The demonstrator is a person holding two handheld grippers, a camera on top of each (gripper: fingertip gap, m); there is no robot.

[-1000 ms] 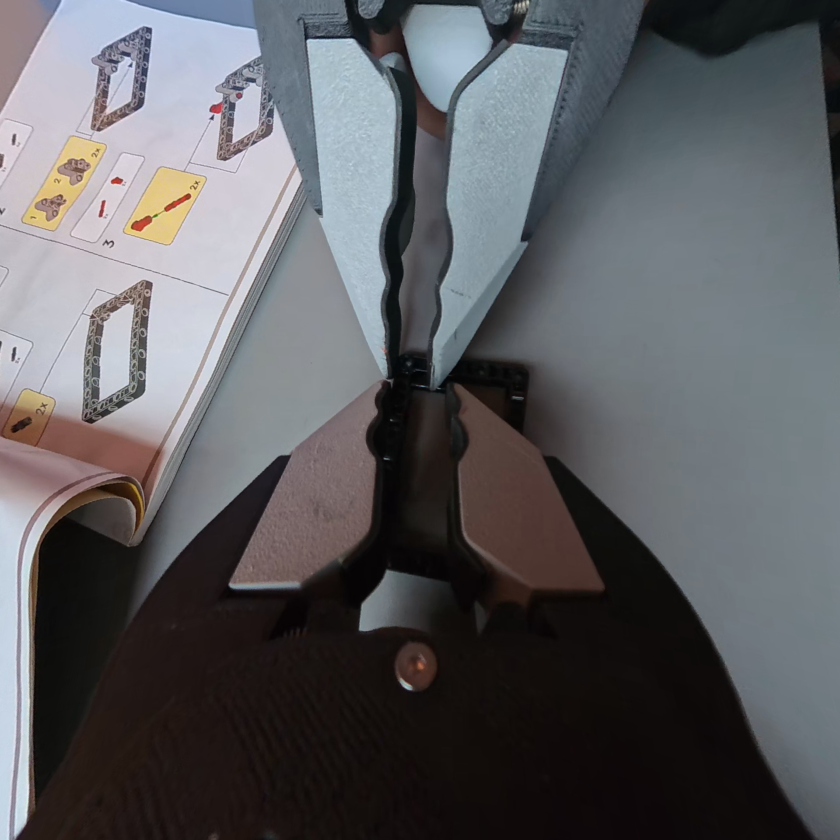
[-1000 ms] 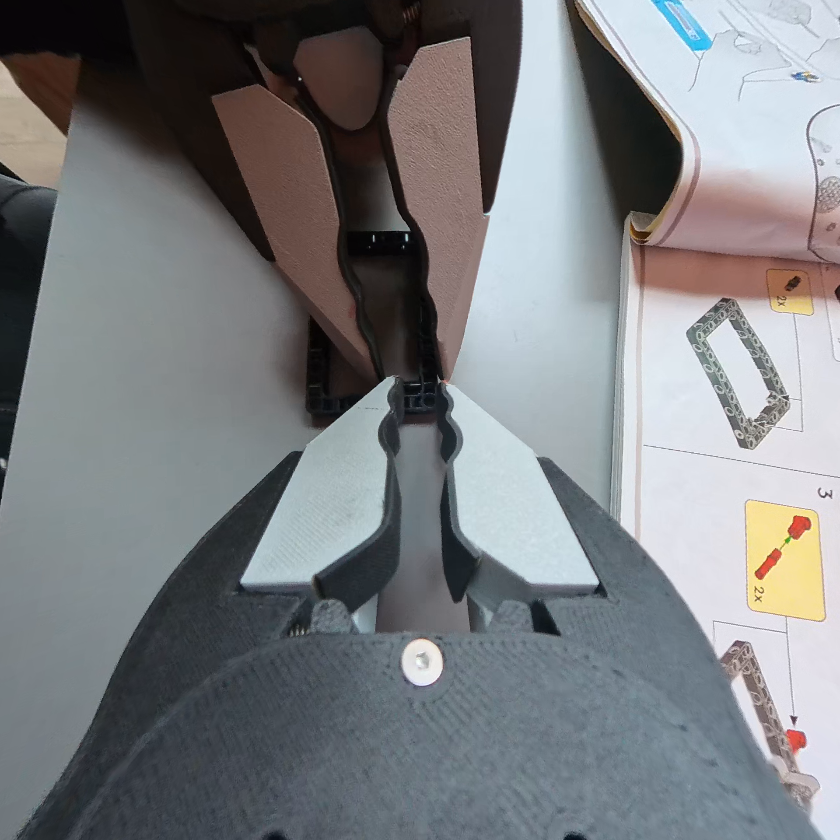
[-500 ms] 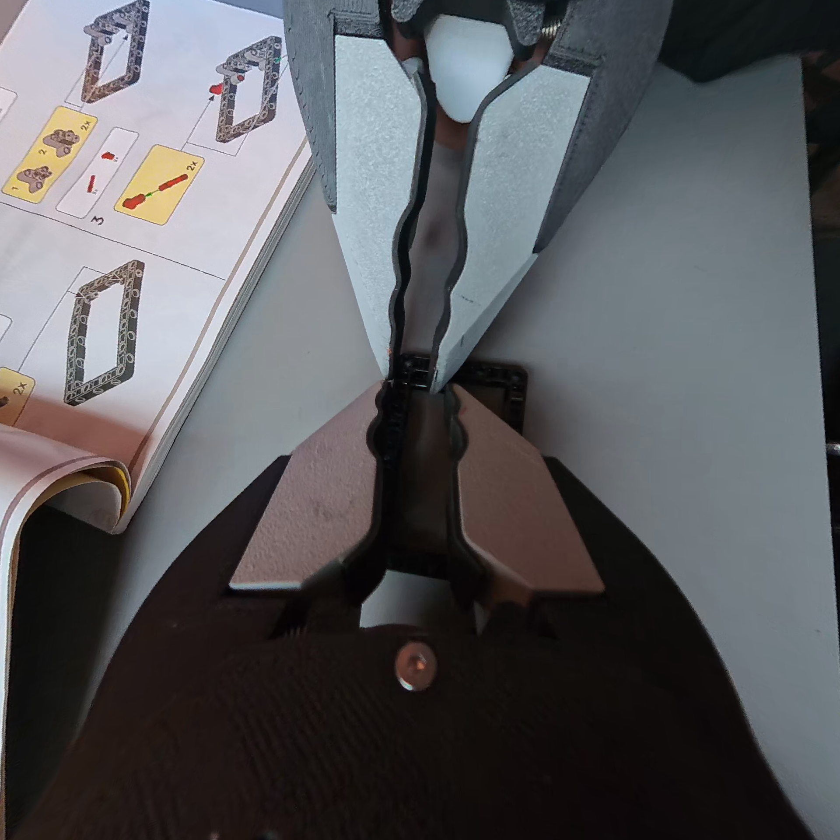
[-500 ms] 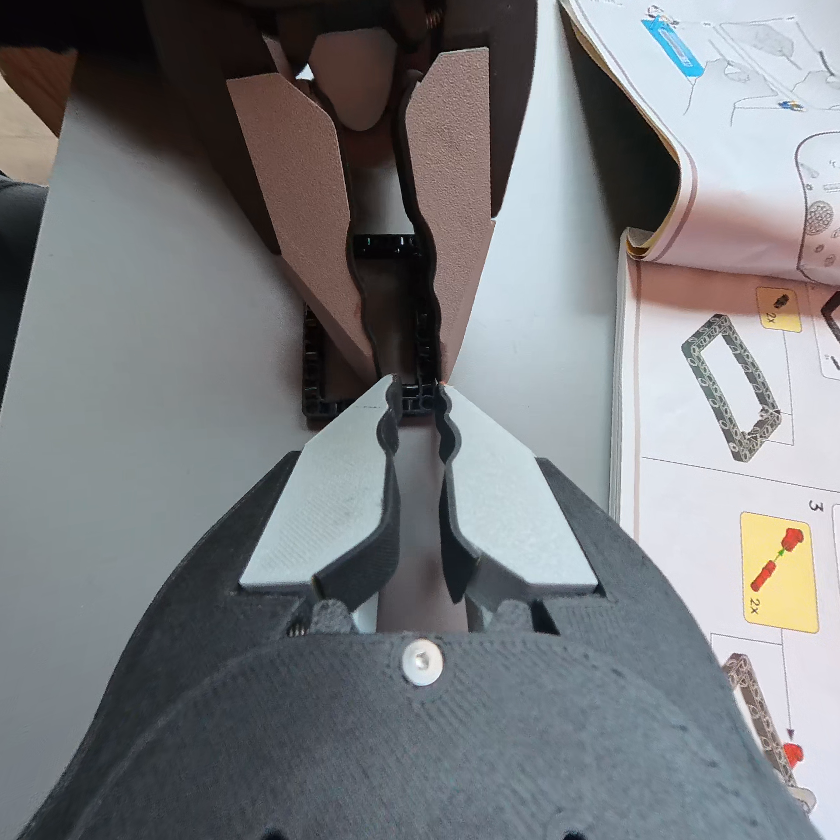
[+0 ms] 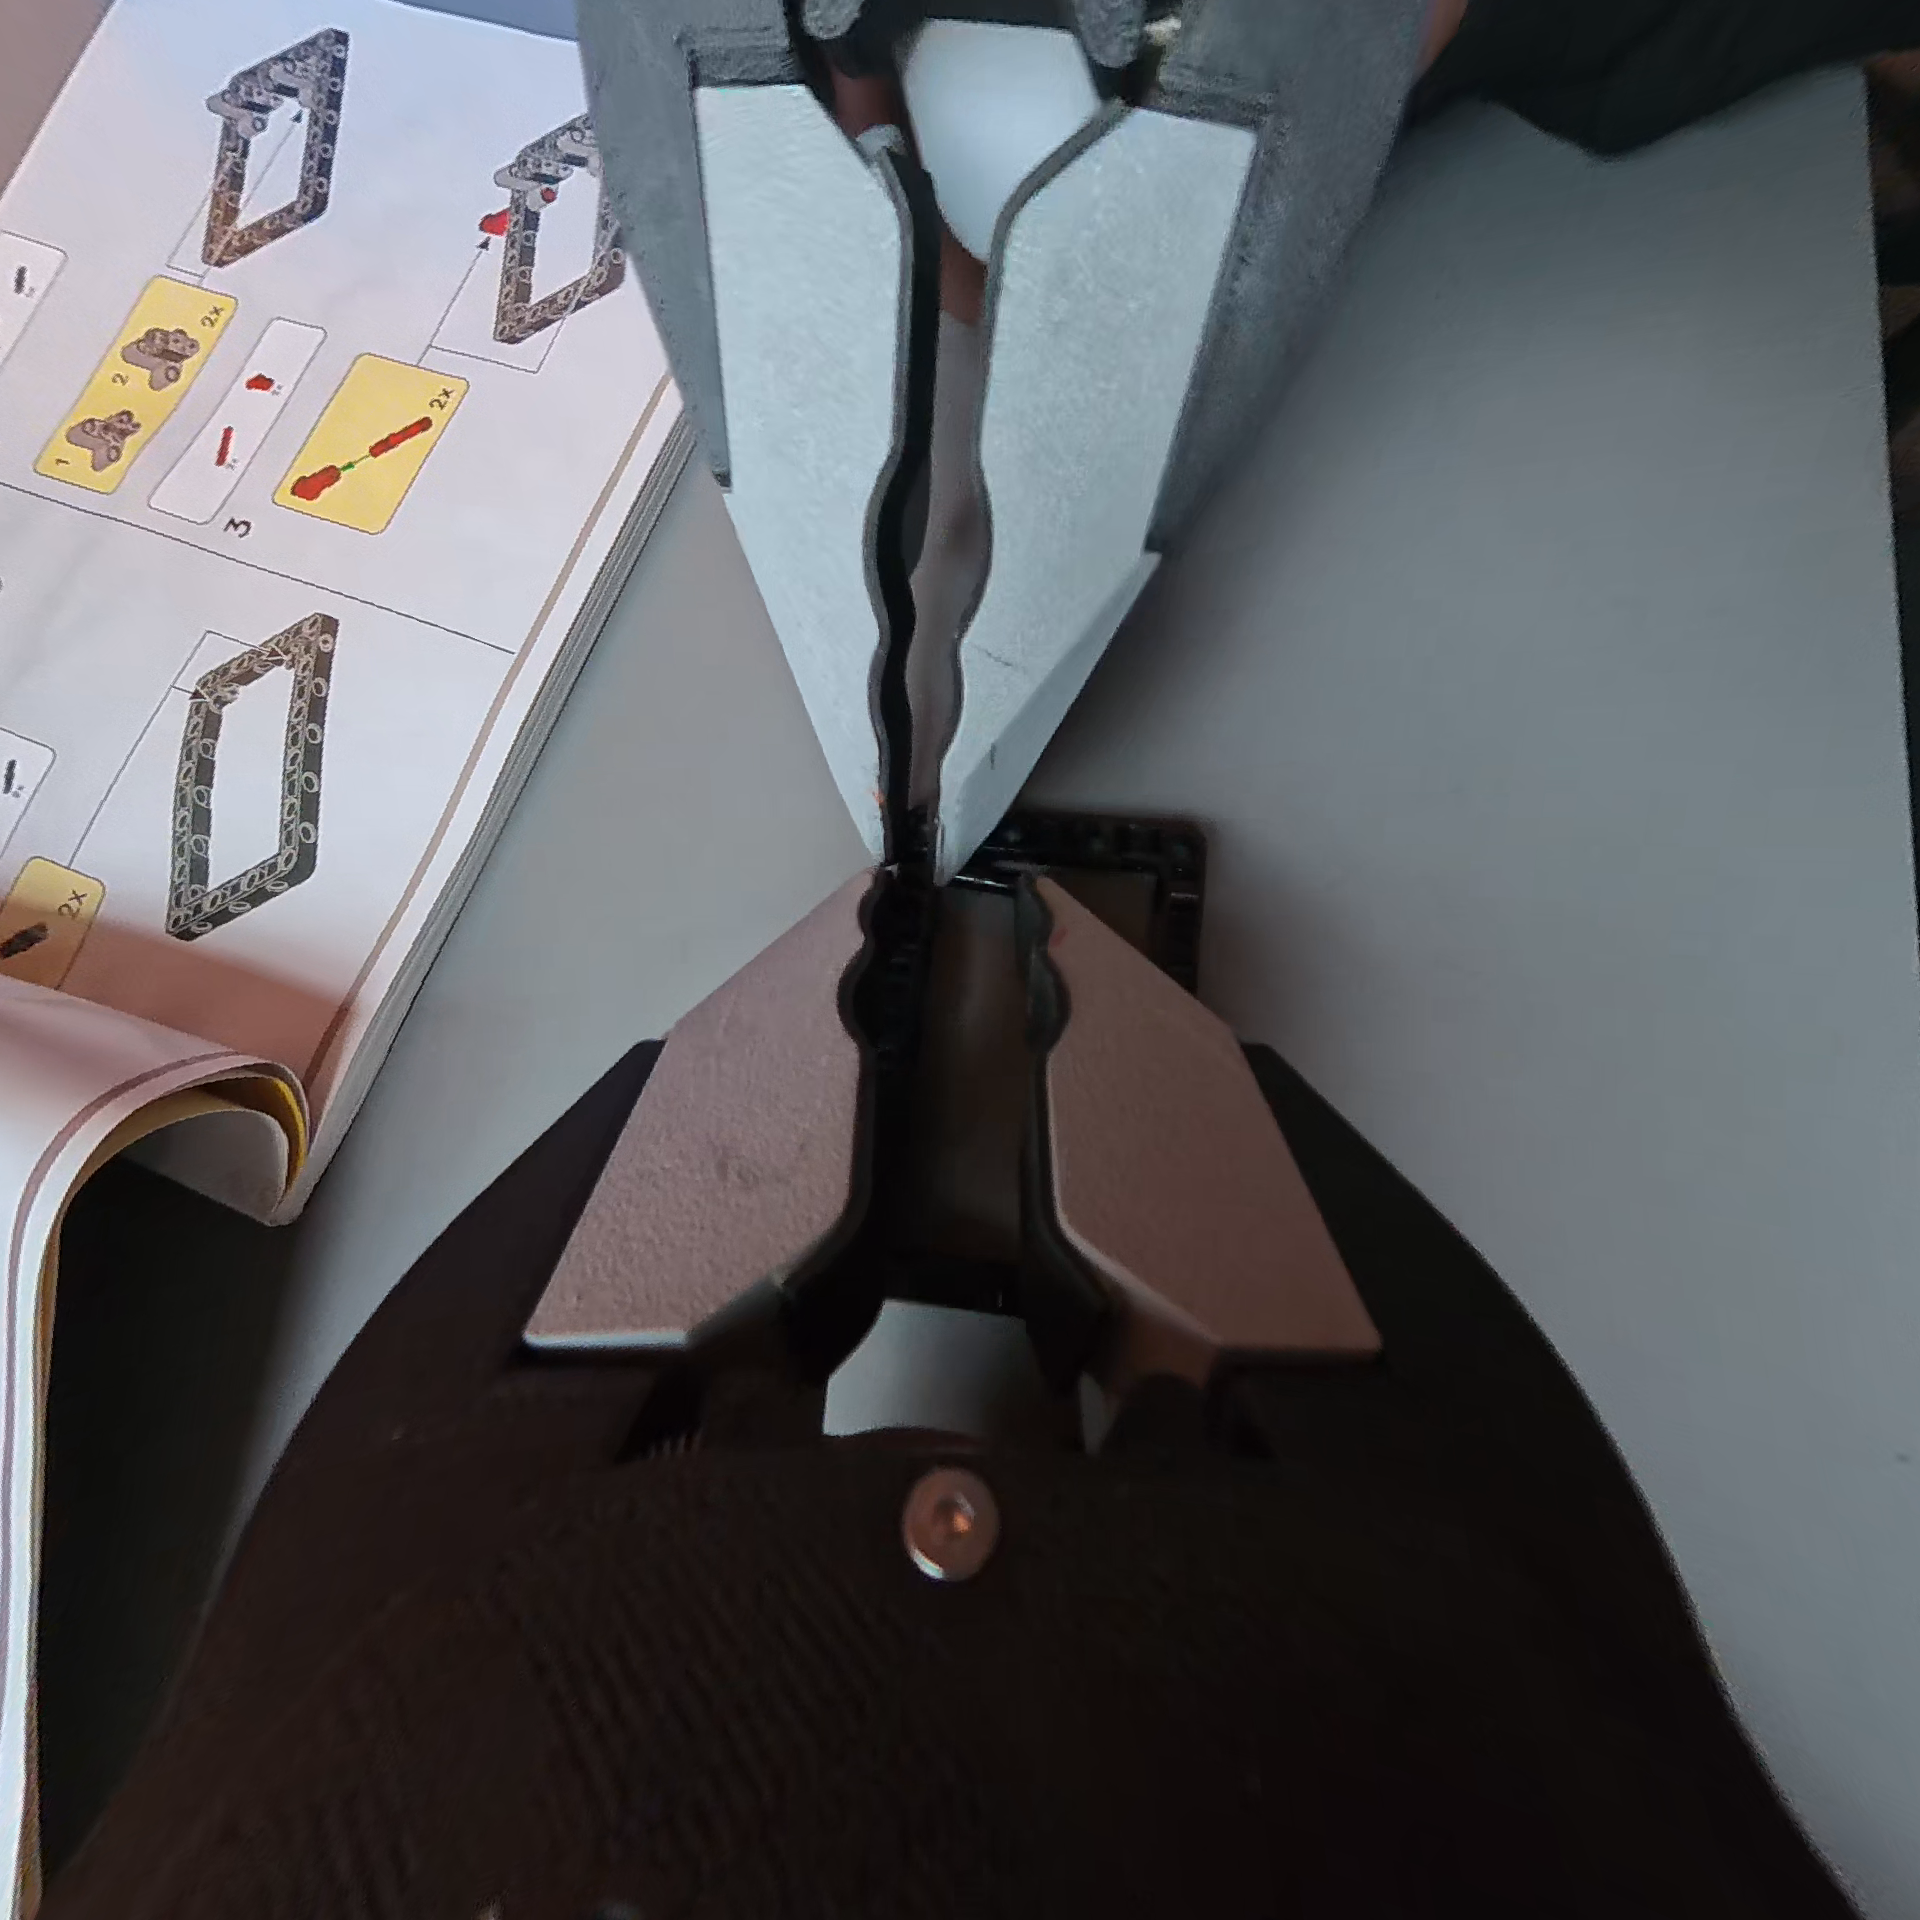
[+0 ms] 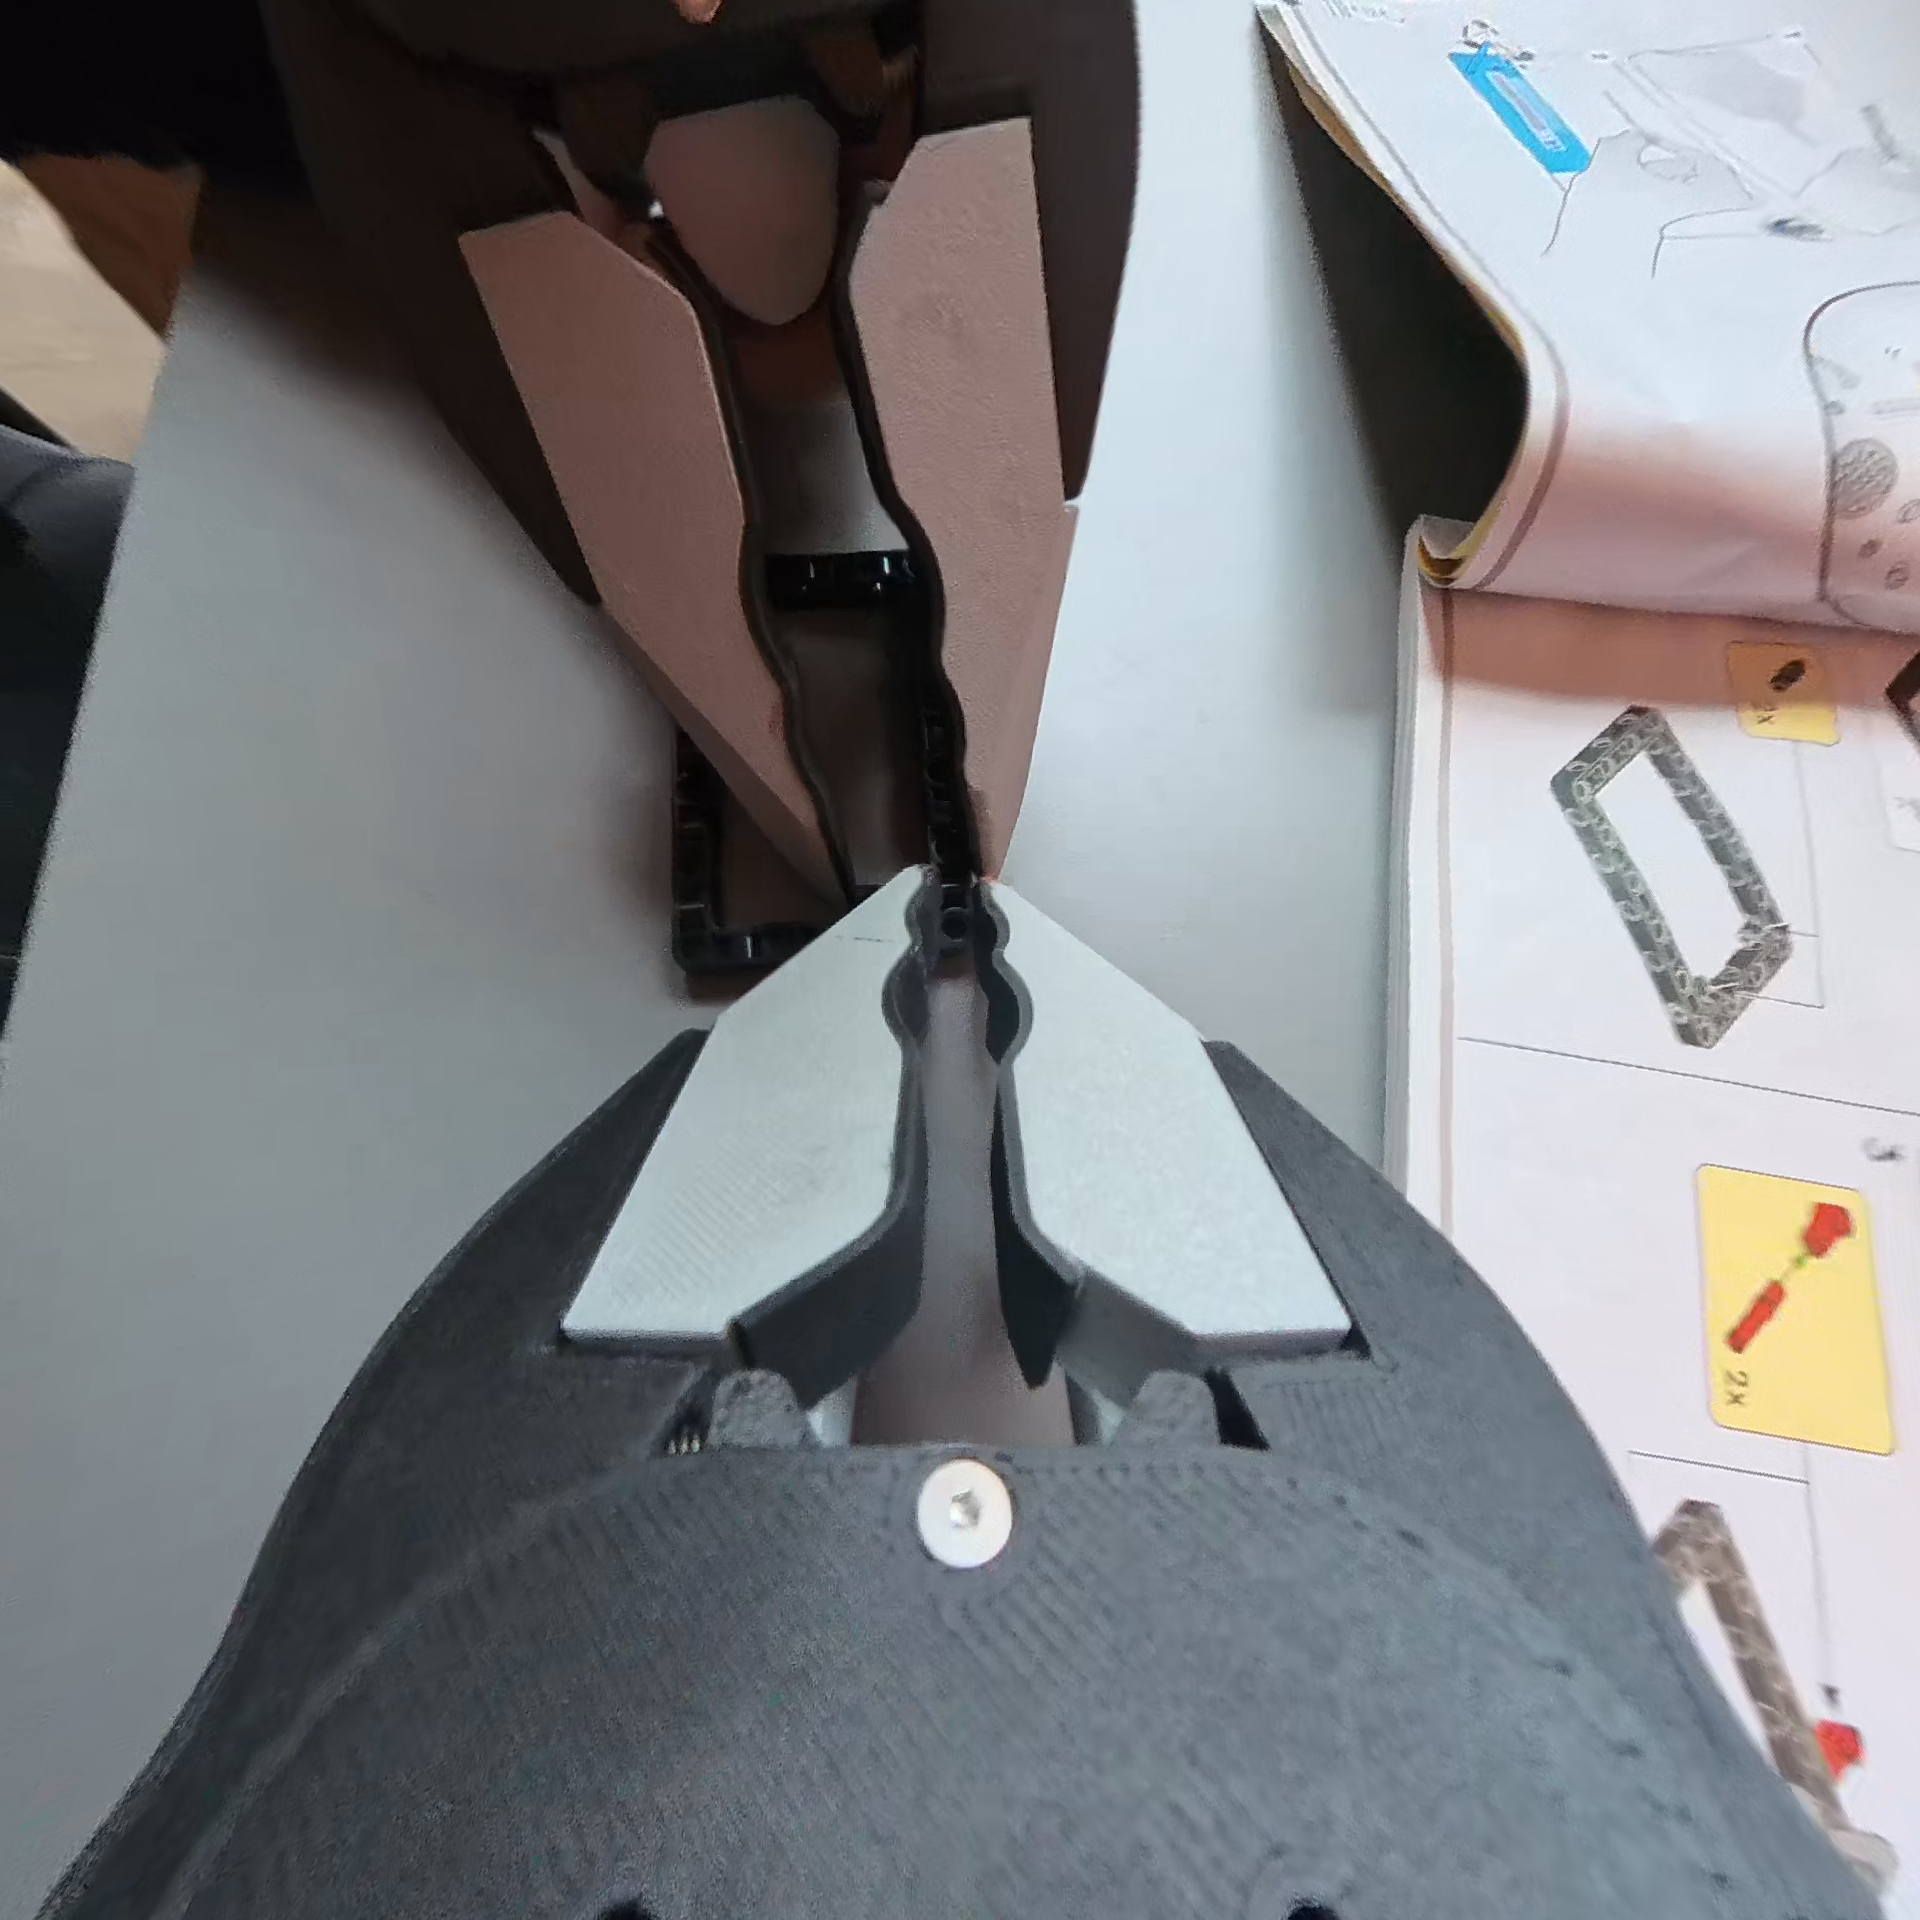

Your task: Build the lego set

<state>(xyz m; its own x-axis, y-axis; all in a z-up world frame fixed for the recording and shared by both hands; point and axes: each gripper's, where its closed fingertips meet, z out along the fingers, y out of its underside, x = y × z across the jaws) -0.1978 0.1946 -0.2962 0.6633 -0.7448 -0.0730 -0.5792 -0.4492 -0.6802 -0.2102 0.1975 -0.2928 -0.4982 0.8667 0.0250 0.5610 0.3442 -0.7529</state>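
Left wrist view puts the black lego frame [image 5: 1101, 836] at the middle of things: a rectangular beam frame with rows of holes, lying on the pale grey tabletop [image 5: 1507, 727]. Your left claw [image 5: 940, 894], the brown-faced one, sits over the frame with its jaws a narrow gap apart, and one long side of the frame runs along the inner edge of its left finger [image 5: 769, 1122]. Whether that claw actually pinches the frame, you cannot tell from either view.

Your right claw [image 5: 914, 831], grey-faced, comes in from the opposite side, tip to tip with the left one. In the right wrist view its jaws [image 6: 954, 920] are nearly together and clamp the near corner of the frame [image 6: 707, 831], where a round hole shows between the tips. The rest of the frame extends away under the left claw [image 6: 904, 883].

Beside the claws lies an open instruction booklet [image 5: 312, 582], one page curled over at its near corner. It carries drawings of frames, yellow boxes with small red and grey parts, and printed step numbers and counts. No brand mark is legible.
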